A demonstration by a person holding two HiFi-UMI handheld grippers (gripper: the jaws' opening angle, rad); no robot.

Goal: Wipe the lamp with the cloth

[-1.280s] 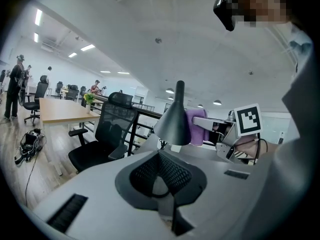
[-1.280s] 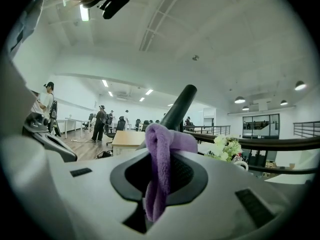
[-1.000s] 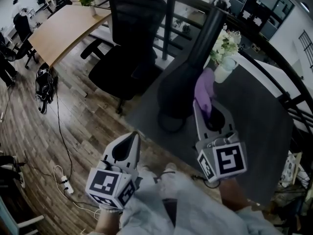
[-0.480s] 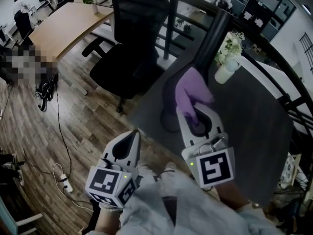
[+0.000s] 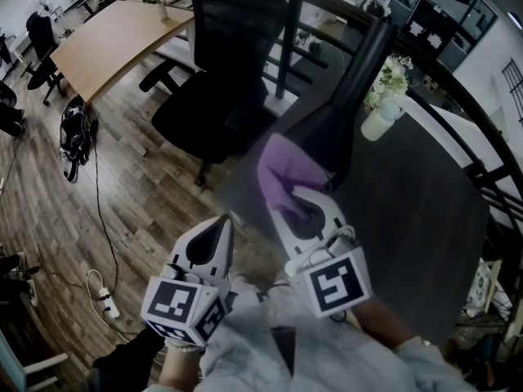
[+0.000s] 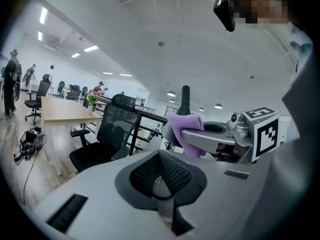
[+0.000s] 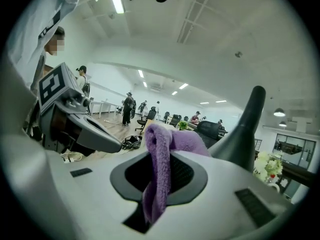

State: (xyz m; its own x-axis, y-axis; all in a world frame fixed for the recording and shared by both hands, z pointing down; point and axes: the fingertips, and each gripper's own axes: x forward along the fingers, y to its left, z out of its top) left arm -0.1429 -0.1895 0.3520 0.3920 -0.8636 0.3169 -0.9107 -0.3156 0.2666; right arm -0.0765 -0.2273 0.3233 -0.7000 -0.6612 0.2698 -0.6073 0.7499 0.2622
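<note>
Item 1. Right gripper: jaws clamped on the purple cloth. The cloth is pinched between the jaws and bunches out past the tips, with a tail hanging back through the gap (plain in the right gripper view).

Item 2. Cloth, location: at the near left flank of the lamp, over its flared lower body. From above the two overlap; whether they actually touch cannot be told.

Item 3. Lamp: dark, with a wide base narrowing to a slanted stem that runs up to the far right. It stands on the dark grey table.

Item 4. Left gripper: jaws together, nothing between them. It is held near and left of the right gripper, off the table's left edge and above the wood floor.

Item 5. Surroundings: white vase of flowers just right of the lamp stem; black office chair on the far left.
</note>
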